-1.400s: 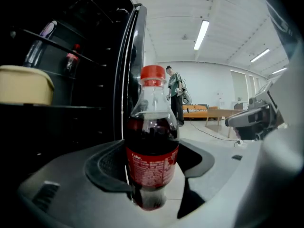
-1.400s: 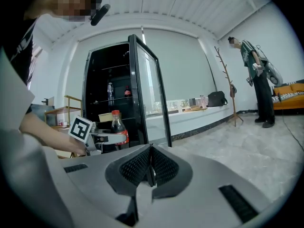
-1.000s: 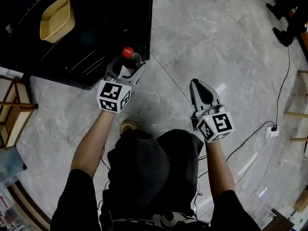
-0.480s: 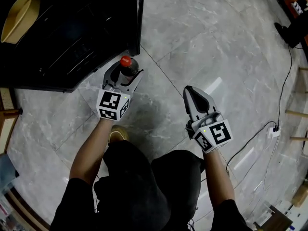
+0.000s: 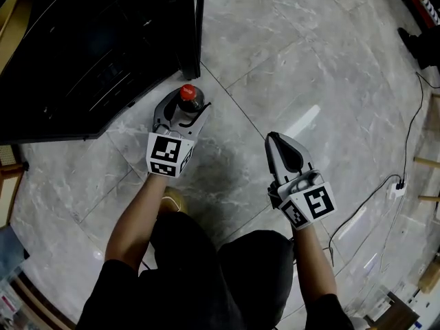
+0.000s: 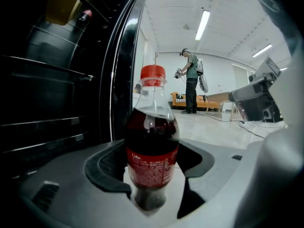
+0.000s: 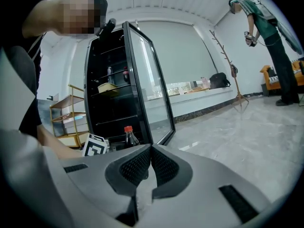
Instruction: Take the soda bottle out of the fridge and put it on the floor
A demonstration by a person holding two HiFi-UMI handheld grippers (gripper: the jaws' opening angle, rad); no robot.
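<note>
A soda bottle (image 5: 190, 100) with a red cap and dark drink stands upright between the jaws of my left gripper (image 5: 180, 108), which is shut on its red-labelled body (image 6: 152, 160). It is held just in front of the open black fridge (image 5: 96, 47), low over the grey floor. The jaws hide its base, so I cannot tell whether it touches the floor. My right gripper (image 5: 278, 140) hangs to the right, shut with nothing in it, its pads (image 7: 164, 165) pressed together. The right gripper view also shows the bottle (image 7: 129, 136) beside the fridge (image 7: 111, 113).
The fridge's glass door (image 6: 121, 65) stands open beside the bottle. A cable (image 5: 407, 126) and power strip (image 5: 394, 188) lie on the floor at the right. A wooden shelf (image 5: 8, 174) is at the left. Other people (image 6: 191, 82) stand far off.
Both grippers have sunk towards the floor. The left one has carried the bottle down and out in front of the fridge. The yellow tub on the fridge shelf has left the head view.
</note>
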